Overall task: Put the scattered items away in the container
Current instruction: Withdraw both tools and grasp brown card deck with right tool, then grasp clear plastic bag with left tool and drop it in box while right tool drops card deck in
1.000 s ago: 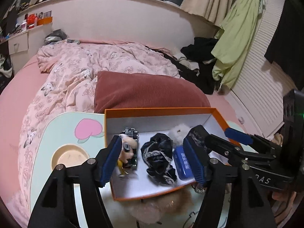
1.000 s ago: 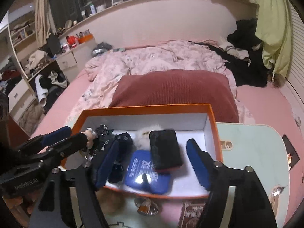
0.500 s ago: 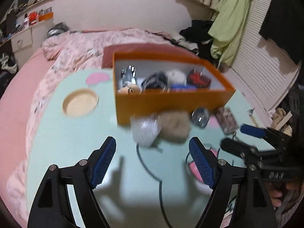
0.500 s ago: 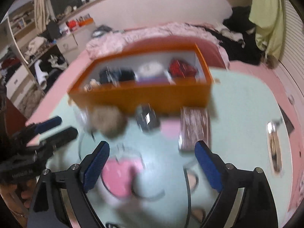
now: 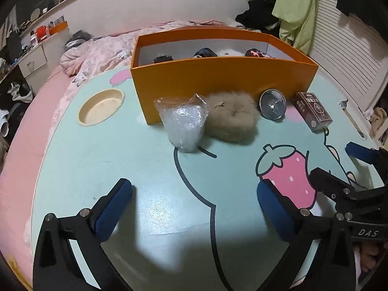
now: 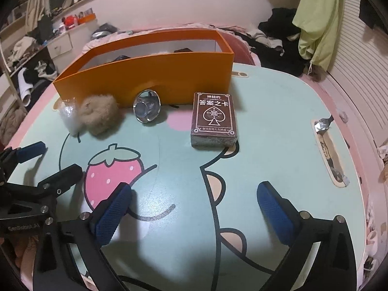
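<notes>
An orange box (image 5: 218, 77) (image 6: 145, 82) stands at the far side of the mint table, with several items inside. In front of it lie a clear plastic bag (image 5: 184, 123) (image 6: 70, 118), a beige fluffy pouf (image 5: 230, 118) (image 6: 99, 114), a small silver cup on its side (image 5: 272, 108) (image 6: 146, 109) and a brown card box (image 5: 311, 114) (image 6: 213, 118). My left gripper (image 5: 194, 208) is open and empty, low over the table's near part. My right gripper (image 6: 194, 208) is open and empty beside it, also back from the items.
The table (image 5: 121, 160) has a round cup recess (image 5: 101, 109) at the left and a slot with foil scraps (image 6: 327, 152) at the right. A pink bed with a quilt (image 5: 97, 51) lies behind. Clothes hang at the right (image 6: 320, 24).
Both grippers have pulled back and down from above the orange box to the near part of the table. The loose items in front of the box have come into view.
</notes>
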`<state>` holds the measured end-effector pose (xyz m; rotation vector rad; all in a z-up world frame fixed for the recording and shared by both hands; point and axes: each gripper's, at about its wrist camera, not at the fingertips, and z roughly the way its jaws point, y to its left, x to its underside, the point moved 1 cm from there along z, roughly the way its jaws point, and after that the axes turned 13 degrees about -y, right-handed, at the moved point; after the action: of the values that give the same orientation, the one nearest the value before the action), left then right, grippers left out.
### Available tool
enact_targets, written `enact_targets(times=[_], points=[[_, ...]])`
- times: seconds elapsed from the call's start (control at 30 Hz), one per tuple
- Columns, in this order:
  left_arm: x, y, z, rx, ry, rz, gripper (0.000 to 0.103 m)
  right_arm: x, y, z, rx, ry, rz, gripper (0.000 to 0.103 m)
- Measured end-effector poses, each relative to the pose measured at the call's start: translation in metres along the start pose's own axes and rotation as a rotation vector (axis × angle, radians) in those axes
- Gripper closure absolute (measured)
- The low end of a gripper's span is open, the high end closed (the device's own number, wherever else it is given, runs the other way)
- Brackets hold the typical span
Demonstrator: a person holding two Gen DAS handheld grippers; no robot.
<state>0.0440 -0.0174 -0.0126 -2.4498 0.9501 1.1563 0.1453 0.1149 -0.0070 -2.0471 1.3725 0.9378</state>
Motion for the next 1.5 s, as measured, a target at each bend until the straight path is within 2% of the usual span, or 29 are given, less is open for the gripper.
enact_targets(times=[0.33, 0.4, 0.47, 0.57, 0.63, 0.8, 0.83, 0.87, 0.97, 1.1, 1.23, 1.33, 1.4, 1.47, 1.5], points=[[-0.002, 0.001, 0.001, 0.0, -0.001, -0.003, 0.0, -0.003, -0.005, 0.003, 0.011, 0.01, 0.037, 0.0], [-0.001, 0.001, 0.001, 0.0, -0.001, -0.002, 0.0, -0.014, -0.017, 0.008, 0.001, 0.023, 0.084, 0.0], [-0.001, 0.001, 0.001, 0.0, -0.001, -0.002, 0.0, -0.029, -0.032, 0.012, 0.029, 0.004, 0.119, 0.001], [-0.001, 0.001, 0.001, 0.0, 0.0, -0.002, 0.0, -0.048, -0.043, 0.02, 0.065, -0.016, 0.111, 0.008], [-0.001, 0.001, 0.001, 0.0, 0.0, -0.001, 0.0, -0.056, -0.044, 0.028, 0.027, 0.006, 0.113, 0.01], [-0.001, 0.002, 0.001, -0.001, 0.0, -0.001, 0.0, -0.057, -0.027, 0.042, -0.027, 0.032, 0.042, 0.022], [-0.001, 0.002, 0.001, -0.004, 0.0, -0.003, 0.0, -0.054, -0.022, 0.044, -0.033, 0.033, 0.017, 0.041], [-0.001, 0.002, 0.001, -0.011, 0.0, -0.008, 0.0, -0.053, -0.018, 0.045, -0.033, 0.023, -0.011, 0.064], [-0.002, 0.007, 0.001, -0.021, -0.005, -0.037, 0.0, -0.05, -0.015, 0.041, -0.065, 0.005, -0.02, 0.064], [-0.004, 0.014, -0.005, 0.065, -0.034, -0.09, 0.0, -0.044, -0.012, 0.022, -0.115, -0.045, 0.001, 0.064], [-0.015, 0.024, -0.017, 0.101, -0.12, -0.134, 0.01, -0.034, -0.008, 0.009, -0.156, -0.061, 0.016, 0.064], [-0.025, 0.029, -0.016, 0.084, -0.142, -0.117, 0.012, -0.031, -0.01, 0.007, -0.166, -0.057, 0.031, 0.064], [-0.029, 0.031, -0.009, 0.088, -0.123, -0.112, 0.023, -0.031, -0.013, 0.007, -0.165, -0.055, 0.043, 0.064], [-0.033, 0.033, 0.004, 0.13, -0.076, -0.125, 0.043, -0.031, -0.014, 0.008, -0.164, -0.051, 0.054, 0.064], [-0.034, 0.033, 0.01, 0.145, -0.055, -0.131, 0.045, -0.03, -0.014, 0.008, -0.163, -0.049, 0.058, 0.063]])
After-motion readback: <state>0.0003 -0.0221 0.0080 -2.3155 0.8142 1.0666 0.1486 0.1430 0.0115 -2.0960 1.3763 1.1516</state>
